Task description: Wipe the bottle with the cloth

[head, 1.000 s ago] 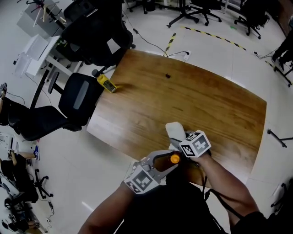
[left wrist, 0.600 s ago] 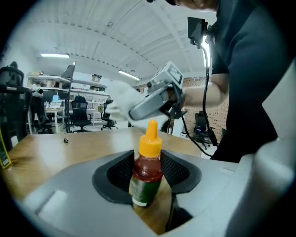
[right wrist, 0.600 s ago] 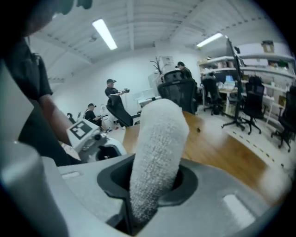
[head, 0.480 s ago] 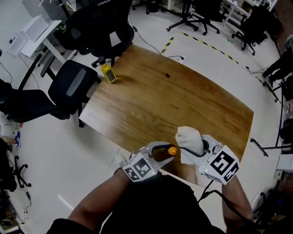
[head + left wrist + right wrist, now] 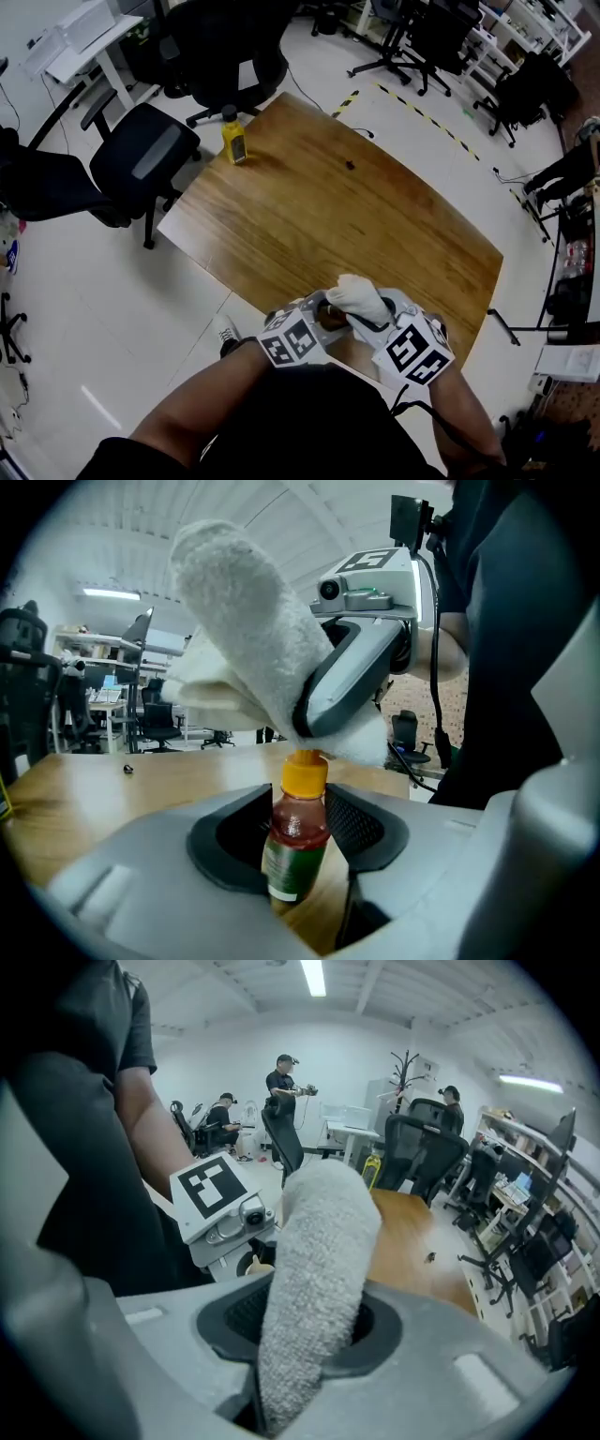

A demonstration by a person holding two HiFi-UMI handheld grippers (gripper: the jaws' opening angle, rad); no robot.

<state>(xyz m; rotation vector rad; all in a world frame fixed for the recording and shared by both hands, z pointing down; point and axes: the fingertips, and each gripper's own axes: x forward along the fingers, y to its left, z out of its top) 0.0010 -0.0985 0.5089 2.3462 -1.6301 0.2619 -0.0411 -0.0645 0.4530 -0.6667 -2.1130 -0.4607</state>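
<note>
A small bottle (image 5: 296,841) of reddish drink with an orange cap (image 5: 305,772) stands upright between the jaws of my left gripper (image 5: 298,829), which is shut on its body. My right gripper (image 5: 314,1321) is shut on a white terry cloth (image 5: 317,1260). The cloth (image 5: 248,635) rests on top of the cap. In the head view both grippers meet at the table's near edge. There the cloth (image 5: 357,296) hides the bottle, with my left gripper (image 5: 321,319) on its left and my right gripper (image 5: 370,317) on its right.
The wooden table (image 5: 375,225) stretches away from me. A yellow bottle (image 5: 232,139) stands at its far left corner, and a small dark object (image 5: 350,165) lies near the far edge. Black office chairs (image 5: 141,164) stand beyond the left side. People stand far off in the room (image 5: 284,1077).
My right gripper has brought the cloth leftward over the bottle; the orange cap, visible earlier in the head view, is now covered. The left gripper keeps its hold on the bottle.
</note>
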